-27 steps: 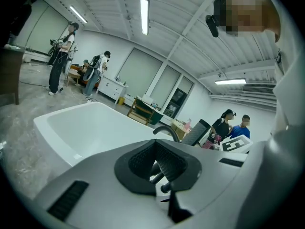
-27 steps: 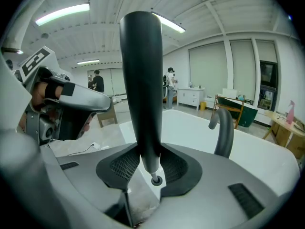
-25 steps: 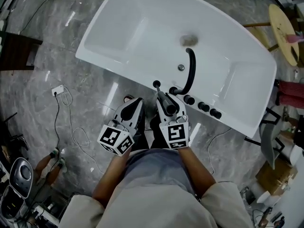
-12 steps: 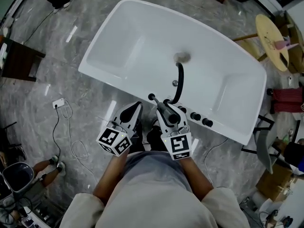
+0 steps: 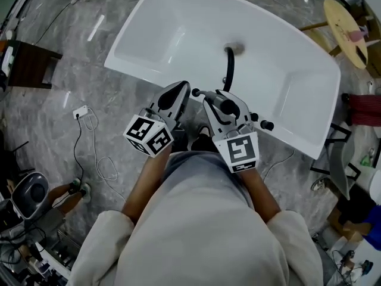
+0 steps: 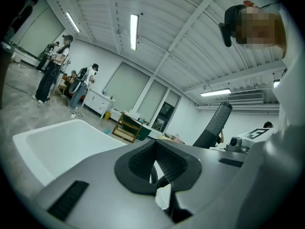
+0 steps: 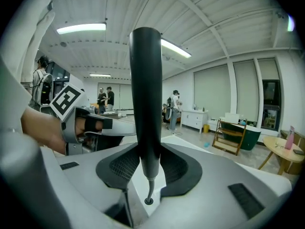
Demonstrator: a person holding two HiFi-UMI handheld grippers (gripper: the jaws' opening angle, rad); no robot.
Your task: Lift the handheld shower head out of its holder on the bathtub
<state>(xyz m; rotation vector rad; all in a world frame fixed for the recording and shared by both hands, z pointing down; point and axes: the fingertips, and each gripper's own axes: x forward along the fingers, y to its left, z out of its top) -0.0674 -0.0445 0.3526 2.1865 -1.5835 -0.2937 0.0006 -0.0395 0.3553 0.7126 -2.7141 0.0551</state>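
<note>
A white power strip (image 5: 80, 111) with its cable lies on the grey marble floor (image 5: 47, 115); a round wooden table (image 5: 344, 22) stands well apart.

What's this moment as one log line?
left gripper shut, empty | right gripper shut on shower head | shower head held above bathtub rim

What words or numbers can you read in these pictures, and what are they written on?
None: no word, number or brand can be read in any view.
Marker cube of the left gripper: black and white squares only, no letters.
Marker cube of the right gripper: a pattern only.
Bathtub and shower head: no print shows.
</note>
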